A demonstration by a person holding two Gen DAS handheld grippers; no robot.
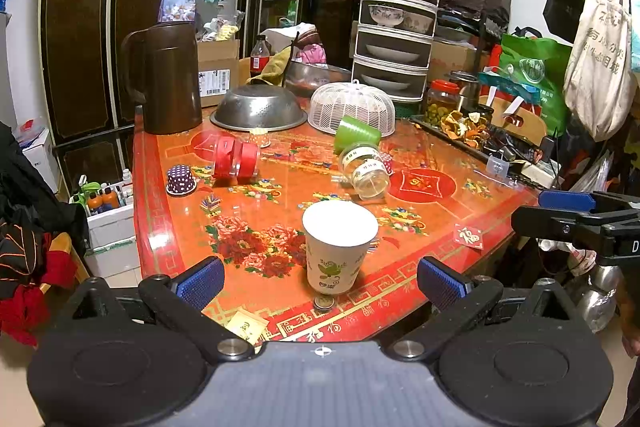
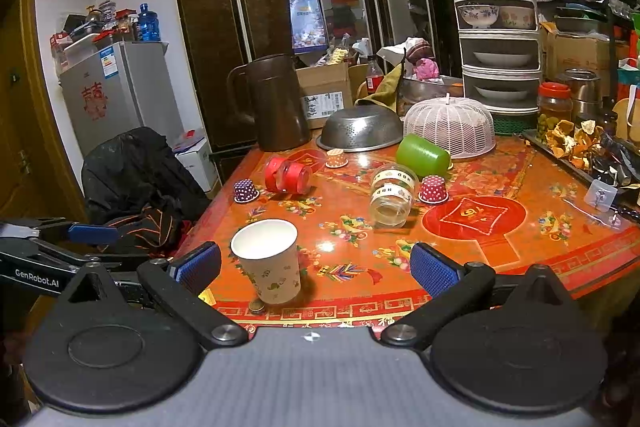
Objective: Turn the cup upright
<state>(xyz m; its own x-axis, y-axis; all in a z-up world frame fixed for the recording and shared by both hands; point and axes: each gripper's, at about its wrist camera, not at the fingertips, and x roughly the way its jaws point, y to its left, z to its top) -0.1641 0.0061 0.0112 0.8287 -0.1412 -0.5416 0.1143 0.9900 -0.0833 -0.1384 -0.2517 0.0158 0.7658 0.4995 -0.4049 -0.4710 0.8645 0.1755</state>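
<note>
The paper cup stood mouth up at lower centre of the left view, near the table's front edge, with a coin just in front of its base. By its posture I judged the flip complete. My left tongs were spread wide and gripped nothing; the cup sat between the pad lines but clear of both pads, which left room to back straight out. My right tongs were likewise spread and empty, with the cup at lower left of that view beside the left pad. Several vessels lay on their sides mid-table: a red jar, a green cup and a clear jar. They were well apart from the paper cup. The front edge was close, so any nudge toward me risked a fall. Whether the coin touched the cup was unclear.
</note>
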